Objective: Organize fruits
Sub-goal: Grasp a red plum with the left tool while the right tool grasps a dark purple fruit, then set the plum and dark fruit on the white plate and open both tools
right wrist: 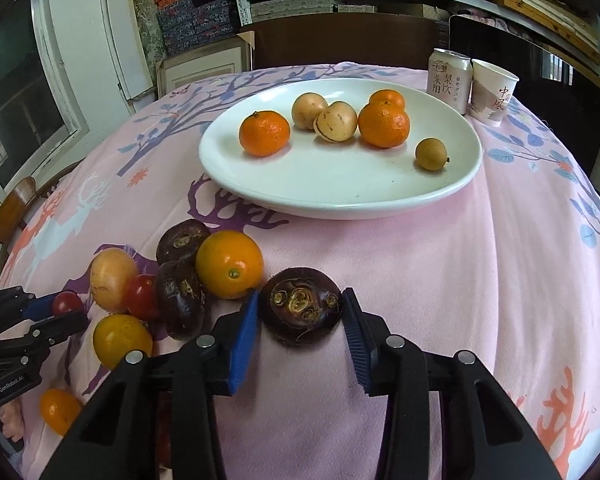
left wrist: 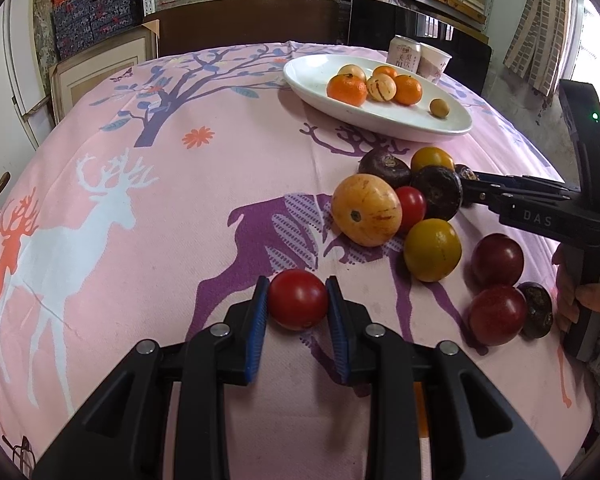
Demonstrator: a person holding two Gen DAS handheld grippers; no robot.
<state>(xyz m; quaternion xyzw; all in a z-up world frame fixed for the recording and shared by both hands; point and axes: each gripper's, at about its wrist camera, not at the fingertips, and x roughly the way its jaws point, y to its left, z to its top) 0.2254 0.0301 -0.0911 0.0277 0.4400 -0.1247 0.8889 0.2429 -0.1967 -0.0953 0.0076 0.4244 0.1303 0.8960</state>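
Observation:
My left gripper [left wrist: 298, 300] is shut on a red tomato [left wrist: 298, 299] just above the pink cloth; it shows small in the right wrist view [right wrist: 66, 303]. My right gripper [right wrist: 300, 312] has a dark water chestnut [right wrist: 300, 308] between its blue pads [right wrist: 246, 330]; the left pad touches it, the right pad stands a little off. A white plate [right wrist: 340, 196] at the back holds tangerines [right wrist: 265, 133], pale striped fruits [right wrist: 336, 121] and a small brown longan [right wrist: 431, 154]. Loose fruit lies in a pile: an orange [right wrist: 230, 264], chestnuts [right wrist: 180, 300], tomatoes [left wrist: 498, 260], yellow fruits [left wrist: 432, 250].
A drink can [right wrist: 450, 80] and a paper cup [right wrist: 492, 92] stand behind the plate at the far right. A chair back [right wrist: 340, 40] and shelves with boxes are beyond the table. The cloth's left half [left wrist: 120, 200] carries only deer prints.

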